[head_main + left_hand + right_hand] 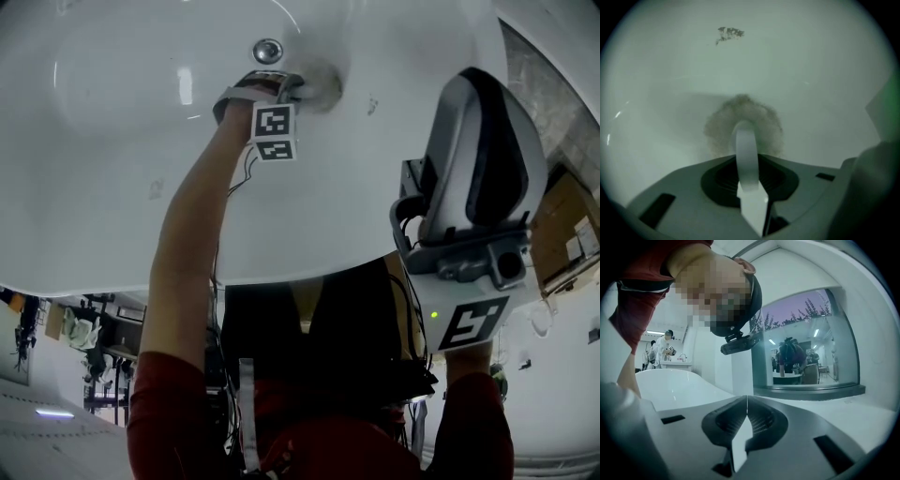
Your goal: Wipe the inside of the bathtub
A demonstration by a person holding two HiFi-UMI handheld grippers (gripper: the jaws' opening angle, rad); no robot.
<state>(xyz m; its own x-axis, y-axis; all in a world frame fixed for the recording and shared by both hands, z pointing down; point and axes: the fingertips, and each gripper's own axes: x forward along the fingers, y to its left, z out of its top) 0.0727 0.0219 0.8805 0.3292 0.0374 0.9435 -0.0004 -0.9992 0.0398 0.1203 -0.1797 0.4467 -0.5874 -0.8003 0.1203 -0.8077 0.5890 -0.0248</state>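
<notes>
Bathtub point(112, 169), one; one fluffy pad point(719, 124) in left gripper point(295, 86); right gripper point(746, 398) empty.

The left gripper point(291, 86) is sitting inside the bathtub point(112, 187), holding a pad point(323, 86) against its wall just below the drain point(267, 50). A smudge point(730, 33), possibly dirt, is lying beyond the pad. The right gripper point(476, 89) is hanging well apart at the right.

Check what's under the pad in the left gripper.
Only bathtub surface shows around the pad; whatever lies beneath it is covered. A dark smudge sits apart, farther up.
</notes>
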